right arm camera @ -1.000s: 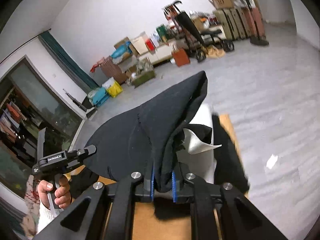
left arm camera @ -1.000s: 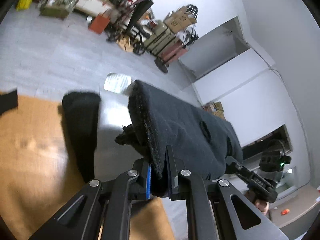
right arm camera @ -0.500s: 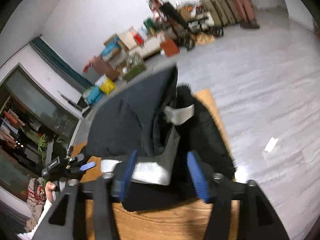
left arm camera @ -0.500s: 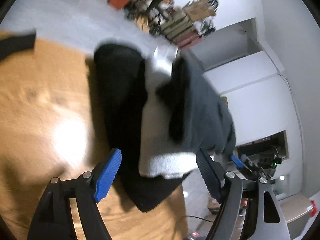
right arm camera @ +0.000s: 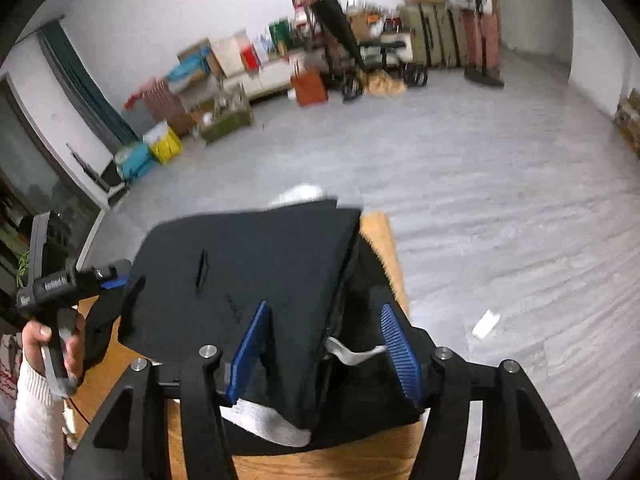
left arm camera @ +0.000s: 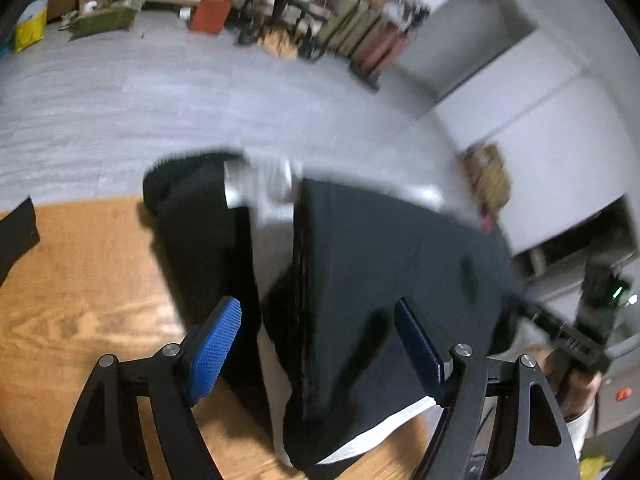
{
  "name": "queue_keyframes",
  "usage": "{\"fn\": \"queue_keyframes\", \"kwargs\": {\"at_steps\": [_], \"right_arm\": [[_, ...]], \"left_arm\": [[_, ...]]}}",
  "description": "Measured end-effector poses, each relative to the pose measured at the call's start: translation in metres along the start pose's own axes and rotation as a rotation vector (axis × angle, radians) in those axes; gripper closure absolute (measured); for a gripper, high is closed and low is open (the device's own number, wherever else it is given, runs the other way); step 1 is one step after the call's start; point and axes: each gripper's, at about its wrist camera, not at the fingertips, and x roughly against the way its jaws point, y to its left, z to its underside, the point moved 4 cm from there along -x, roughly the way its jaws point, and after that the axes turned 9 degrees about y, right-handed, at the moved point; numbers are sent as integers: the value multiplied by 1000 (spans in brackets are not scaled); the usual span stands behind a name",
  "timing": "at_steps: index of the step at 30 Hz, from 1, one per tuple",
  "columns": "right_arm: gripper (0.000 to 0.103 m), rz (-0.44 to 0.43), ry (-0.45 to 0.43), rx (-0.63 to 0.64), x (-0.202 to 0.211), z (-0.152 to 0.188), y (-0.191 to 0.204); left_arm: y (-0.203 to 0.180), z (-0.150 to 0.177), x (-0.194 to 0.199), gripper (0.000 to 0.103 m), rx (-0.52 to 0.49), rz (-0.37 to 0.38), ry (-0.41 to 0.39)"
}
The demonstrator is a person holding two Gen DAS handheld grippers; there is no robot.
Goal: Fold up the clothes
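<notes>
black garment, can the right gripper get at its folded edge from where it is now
Probably yes: the right gripper has its closing jaws astride the black garment, pads not yet pressing, nothing between them but cloth.

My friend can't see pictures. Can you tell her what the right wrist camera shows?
A black garment with white lining lies folded on a wooden table. The right gripper, jaws apart and closing, straddles its near edge without pinching it. At left, a hand holds the left gripper; a cluttered grey-floored room lies beyond.

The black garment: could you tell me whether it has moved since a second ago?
Yes. The black garment has dropped from between the shut jaws onto the wooden table, where it lies folded.
</notes>
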Motion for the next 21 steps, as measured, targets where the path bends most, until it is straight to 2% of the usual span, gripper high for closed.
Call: {"fn": "queue_keyframes", "kwargs": {"at_steps": [1, 2, 3, 5, 7, 10, 12, 13, 14, 15, 17, 19, 21], "right_arm": [[60, -13, 29, 4, -8, -3, 3], [82, -15, 50, 21, -13, -4, 7], [89, -14, 66, 42, -15, -5, 12], [91, -24, 50, 100, -4, -7, 24], [91, -79, 24, 124, 12, -13, 32], [91, -103, 8, 128, 19, -18, 30], [89, -53, 61, 105, -2, -16, 19], [87, -28, 88, 93, -12, -15, 14], [77, -3, 115, 81, -22, -14, 9], [60, 19, 134, 69, -30, -13, 4], [49, 39, 101, 42, -26, -11, -5], [48, 24, 47, 8, -8, -9, -13], [44, 7, 15, 3, 10, -10, -15]], "left_arm": [[-2, 4, -7, 30, -1, 1, 27], [-5, 8, -9, 59, -8, 3, 42], [-8, 13, -4, 71, -24, 6, 37], [-13, 23, 11, 88, -50, 12, 11], [-14, 34, 24, 88, -55, 44, -3], [-6, 48, 30, 88, -38, 100, -16], [5, 53, 12, 87, -14, 92, 23], [9, 55, 2, 79, -5, 87, 44], [12, 59, 0, 67, 1, 91, 46], [13, 65, 2, 60, 12, 96, 36], [19, 79, 13, 35, 16, 97, -3], [26, 95, 26, 26, 11, 96, -49], [36, 106, 38, 26, 36, 99, -94]]}}
